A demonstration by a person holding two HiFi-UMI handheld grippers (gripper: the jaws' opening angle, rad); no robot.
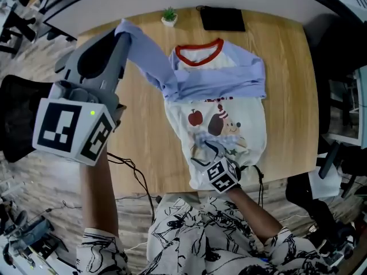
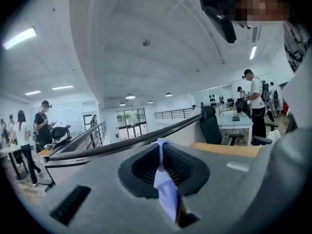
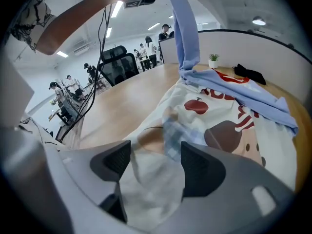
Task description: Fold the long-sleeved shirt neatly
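A long-sleeved shirt [image 1: 226, 125] with a white printed body, red collar and blue sleeves lies flat on the wooden table [image 1: 287, 85]. One blue sleeve [image 1: 229, 83] is folded across the chest. The other sleeve [image 1: 146, 59] is lifted up and out to the left, its cuff pinched in my left gripper [image 1: 122, 28], which is raised well above the table. In the left gripper view a strip of blue cloth [image 2: 165, 186] is clamped between the shut jaws of that left gripper [image 2: 161, 152]. My right gripper [image 1: 211, 150] stands open over the shirt's lower hem [image 3: 146, 179], pointing steeply down.
A small potted plant [image 1: 168, 16] and a flat black item [image 1: 222, 19] sit at the table's far edge. Cables [image 1: 135, 173] hang over the near edge. Office chairs and people stand beyond the table in the gripper views.
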